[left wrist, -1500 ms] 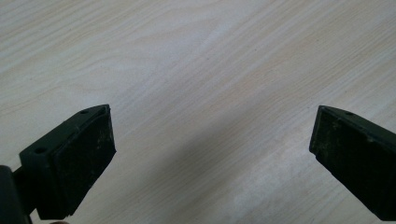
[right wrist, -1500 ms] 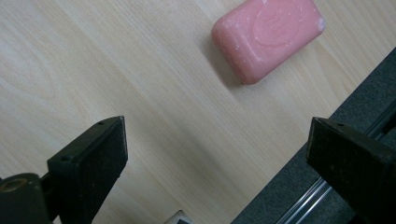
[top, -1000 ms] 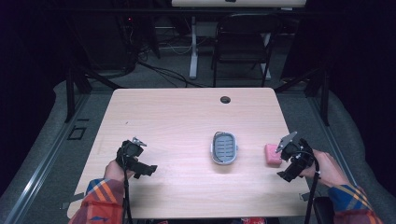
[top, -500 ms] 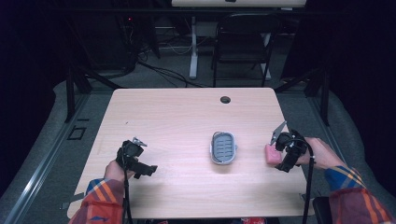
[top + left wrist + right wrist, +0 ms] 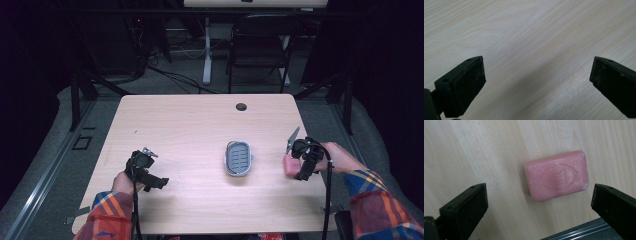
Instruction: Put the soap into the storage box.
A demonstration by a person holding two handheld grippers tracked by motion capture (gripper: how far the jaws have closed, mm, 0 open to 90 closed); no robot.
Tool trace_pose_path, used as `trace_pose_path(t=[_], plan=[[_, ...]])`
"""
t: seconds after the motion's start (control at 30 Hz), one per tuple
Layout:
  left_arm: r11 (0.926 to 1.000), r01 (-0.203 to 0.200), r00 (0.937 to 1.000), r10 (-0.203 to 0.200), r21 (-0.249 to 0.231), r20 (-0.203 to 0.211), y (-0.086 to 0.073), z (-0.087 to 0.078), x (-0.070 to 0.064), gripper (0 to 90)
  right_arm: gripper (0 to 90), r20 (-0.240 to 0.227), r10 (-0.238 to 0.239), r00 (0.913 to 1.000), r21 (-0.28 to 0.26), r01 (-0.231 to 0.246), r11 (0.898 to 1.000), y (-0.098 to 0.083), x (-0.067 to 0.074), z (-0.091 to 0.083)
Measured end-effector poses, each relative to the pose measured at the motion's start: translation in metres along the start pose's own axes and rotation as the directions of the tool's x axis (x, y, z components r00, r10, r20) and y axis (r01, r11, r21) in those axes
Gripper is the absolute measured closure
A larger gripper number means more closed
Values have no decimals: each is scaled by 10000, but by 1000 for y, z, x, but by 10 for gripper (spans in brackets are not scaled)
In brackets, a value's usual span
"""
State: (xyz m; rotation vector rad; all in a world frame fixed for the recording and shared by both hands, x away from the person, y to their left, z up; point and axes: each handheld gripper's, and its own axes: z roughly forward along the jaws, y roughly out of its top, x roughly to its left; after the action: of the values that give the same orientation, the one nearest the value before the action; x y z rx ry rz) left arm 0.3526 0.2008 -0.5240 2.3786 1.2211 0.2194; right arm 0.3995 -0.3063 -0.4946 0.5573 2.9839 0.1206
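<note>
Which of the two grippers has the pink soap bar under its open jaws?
The right gripper: the pink soap bar lies flat on the table between its spread jaws. The left gripper, also open, faces bare wood.

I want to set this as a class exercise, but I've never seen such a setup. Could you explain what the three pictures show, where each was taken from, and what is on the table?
A person sits at a wooden table, holding a hand-operated gripper in each hand. The high view looks down from above: the left gripper is at the left, the right gripper at the right. The other two pictures come from cameras riding on each gripper, looking along its two black jaws. On the table lie a grey soap dish in the middle and a pink soap bar near the right edge. Nothing is held: both grippers are open, the right one poised above the soap, the left one over bare wood.
</note>
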Motion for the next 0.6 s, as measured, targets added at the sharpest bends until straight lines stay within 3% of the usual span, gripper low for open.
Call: trace_pose_path(t=[0.3,0.6], plan=[[10000,13,10000,-13,2,13,0,0,0,2,14,-117,-621,9980,447,626,9970,7,-6,13],[10000,34,10000,-34,-5,24,0,1,0,2,4,-430,-741,9963,447,760,9961,7,-14,23]])
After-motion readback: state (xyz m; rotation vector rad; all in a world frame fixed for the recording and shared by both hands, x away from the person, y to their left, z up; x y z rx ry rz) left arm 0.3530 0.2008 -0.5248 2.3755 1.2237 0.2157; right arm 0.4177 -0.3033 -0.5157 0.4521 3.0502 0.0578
